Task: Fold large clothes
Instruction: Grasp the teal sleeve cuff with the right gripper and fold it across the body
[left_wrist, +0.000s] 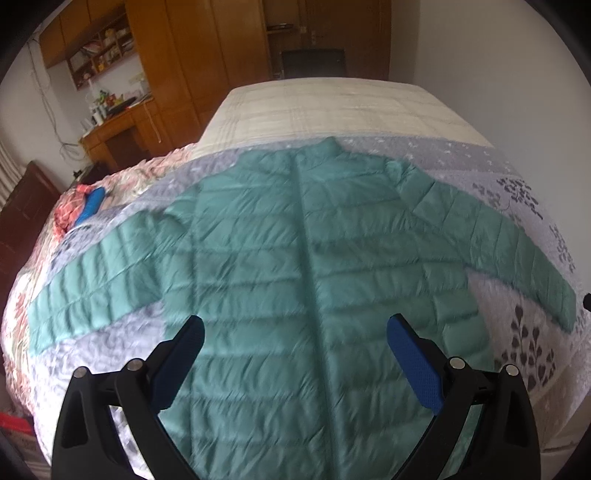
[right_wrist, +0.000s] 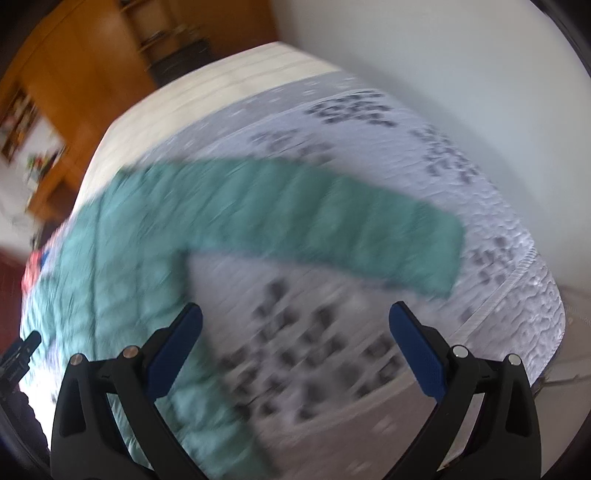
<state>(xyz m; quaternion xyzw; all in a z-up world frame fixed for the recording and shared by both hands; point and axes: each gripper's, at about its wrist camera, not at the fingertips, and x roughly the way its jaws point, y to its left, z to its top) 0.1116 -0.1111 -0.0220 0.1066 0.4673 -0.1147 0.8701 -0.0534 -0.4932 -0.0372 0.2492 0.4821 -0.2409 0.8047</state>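
blur: right wrist view smeared, bedspread (right_wrist: 314, 354) print unreadable | cut off: jacket (left_wrist: 295, 258) hem below frame | shelf items (left_wrist: 107, 48) too small

A: Where is the jacket (left_wrist: 295, 266) lying?

B: It is lying flat on the bed cover (left_wrist: 517, 343), front side up, with the collar pointing away. One sleeve (left_wrist: 96, 280) is reaching out to the left, and the other sleeve (right_wrist: 332, 225) is reaching out to the right.

A: What is sitting behind it?

B: The bare mattress (left_wrist: 325, 110), and behind that a wardrobe (left_wrist: 192, 59). A desk (left_wrist: 118, 129) is standing at the far left.

A: Where are the grippers hanging?

B: The left gripper (left_wrist: 295, 328) is hanging over the jacket's lower middle. The right gripper (right_wrist: 295, 317) is hanging over the cover, just below the right sleeve.
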